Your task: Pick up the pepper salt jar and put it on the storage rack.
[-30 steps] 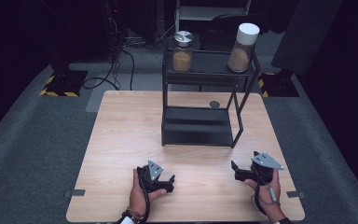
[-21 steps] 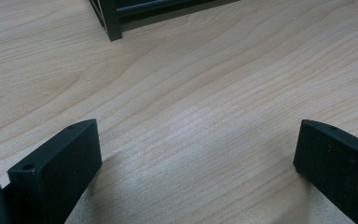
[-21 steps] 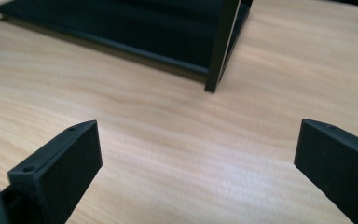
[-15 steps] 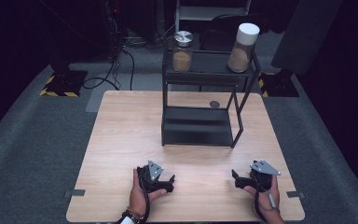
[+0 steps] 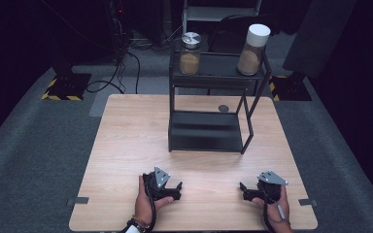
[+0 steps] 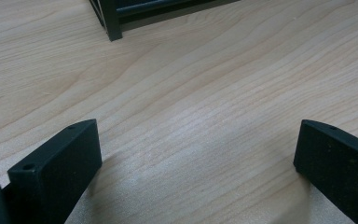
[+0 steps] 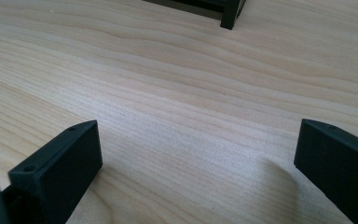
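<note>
Both tools parked low at the near edge of the wooden surface, nothing gripped. Left tool sitting in the left hand, jaws spread wide w/ just bare wood grain between them in the left gripper view. Right tool same deal in the right hand: jaws wide apart, empty, bare wood between them in the right gripper view. Well apart from each other, one toward each near corner.

Nearest stuff: black metal rack standing mid-surface toward the far side, a fair way ahead of both tools. One rack leg visible at the top of the left gripper view, another leg at the top of the right gripper view. Lower shelf bare. Top shelf carrying two jars w/ brownish contents: short jar w/ metal lid at left, tall jar w/ white lid at right, clearly apart. Small dark round disc on the surface behind the rack's lower shelf; can't tell what it is.
</note>
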`<state>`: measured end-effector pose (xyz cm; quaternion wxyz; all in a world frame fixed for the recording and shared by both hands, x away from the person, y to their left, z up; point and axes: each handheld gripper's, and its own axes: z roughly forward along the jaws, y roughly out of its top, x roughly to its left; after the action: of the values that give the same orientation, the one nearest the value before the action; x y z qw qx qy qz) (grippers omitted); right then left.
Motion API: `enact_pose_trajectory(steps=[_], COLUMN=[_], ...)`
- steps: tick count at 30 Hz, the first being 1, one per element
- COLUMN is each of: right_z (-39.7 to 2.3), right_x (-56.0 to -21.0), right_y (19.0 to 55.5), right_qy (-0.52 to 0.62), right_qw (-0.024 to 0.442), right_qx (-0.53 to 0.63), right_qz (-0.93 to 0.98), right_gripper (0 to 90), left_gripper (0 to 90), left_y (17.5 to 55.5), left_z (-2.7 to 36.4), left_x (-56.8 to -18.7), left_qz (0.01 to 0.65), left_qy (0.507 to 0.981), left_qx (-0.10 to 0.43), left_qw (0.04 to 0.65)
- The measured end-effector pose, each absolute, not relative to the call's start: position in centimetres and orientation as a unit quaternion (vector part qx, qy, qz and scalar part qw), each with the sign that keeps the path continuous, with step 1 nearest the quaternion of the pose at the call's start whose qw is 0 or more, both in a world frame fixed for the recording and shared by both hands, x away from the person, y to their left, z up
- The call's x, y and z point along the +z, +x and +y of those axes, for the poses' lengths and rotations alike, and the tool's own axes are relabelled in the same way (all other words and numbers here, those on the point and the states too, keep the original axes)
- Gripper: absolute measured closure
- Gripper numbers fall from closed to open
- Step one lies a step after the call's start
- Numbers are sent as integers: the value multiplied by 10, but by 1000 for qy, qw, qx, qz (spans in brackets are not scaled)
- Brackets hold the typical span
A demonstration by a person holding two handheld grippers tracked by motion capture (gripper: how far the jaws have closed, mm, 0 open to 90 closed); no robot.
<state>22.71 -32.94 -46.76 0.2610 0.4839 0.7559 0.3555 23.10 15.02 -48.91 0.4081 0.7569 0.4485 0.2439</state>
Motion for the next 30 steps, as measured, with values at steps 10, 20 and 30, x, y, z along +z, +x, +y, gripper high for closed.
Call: enact_pose_trajectory(steps=[10, 20, 30], right_z=[-335, -336, -336], right_x=[-475, -482, -482], right_y=[226, 221, 221], right_qy=[493, 490, 489], right_qw=[256, 265, 265], right_qx=[371, 383, 383], right_qz=[744, 737, 737], right_gripper=[0, 0, 0], left_gripper=[6, 6, 6], left_y=[231, 231, 231], left_z=[150, 150, 150], left_x=[-489, -489, -489], left_qz=[448, 448, 448], left_qy=[757, 757, 757], left_qx=[244, 244, 244], left_qw=[408, 408, 408])
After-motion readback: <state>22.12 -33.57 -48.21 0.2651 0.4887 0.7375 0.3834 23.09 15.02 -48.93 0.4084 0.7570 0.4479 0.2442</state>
